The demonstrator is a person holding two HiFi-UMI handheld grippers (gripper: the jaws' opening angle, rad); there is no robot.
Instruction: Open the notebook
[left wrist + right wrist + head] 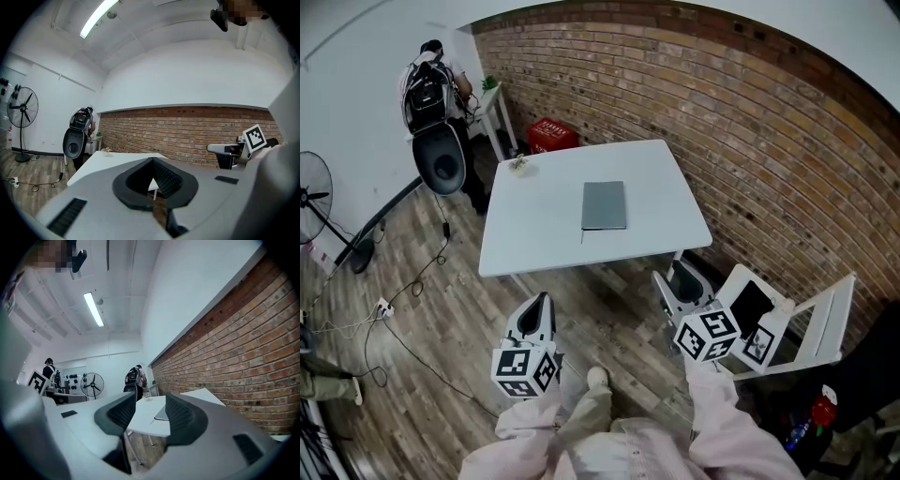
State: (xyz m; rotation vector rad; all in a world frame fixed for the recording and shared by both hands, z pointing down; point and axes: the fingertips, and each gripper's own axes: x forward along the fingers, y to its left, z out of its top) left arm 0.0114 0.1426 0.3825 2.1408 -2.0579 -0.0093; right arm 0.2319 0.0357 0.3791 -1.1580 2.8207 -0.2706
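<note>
Head view puts the closed grey notebook (604, 205) flat near the middle of the white tabletop (544, 234), well apart from both claws, which hang over the wooden floor (459, 309) short of the near edge. The left claw (539, 302) sits at about 7 o'clock from the notebook and the right claw (682, 274) at about 5 o'clock. Each points roughly level toward 12 o'clock, at the end of a pale-sleeved forearm. The left gripper view shows the left claw's pads meeting at their tips with nothing between them. The right gripper view shows the right claw's 2 jaws standing wide apart, with only the tabletop's edge and the notebook far beyond in the gap. The likeliest trouble is the thin cover lying flush: a tip nudging its edge would probably slide the whole notebook instead of lifting the cover, unless 1 claw pins it. The left claw, closed as it is, cannot pinch anything. The white chair (816, 328) just beside the right claw at 4 o'clock could catch it on a careless swing.
</note>
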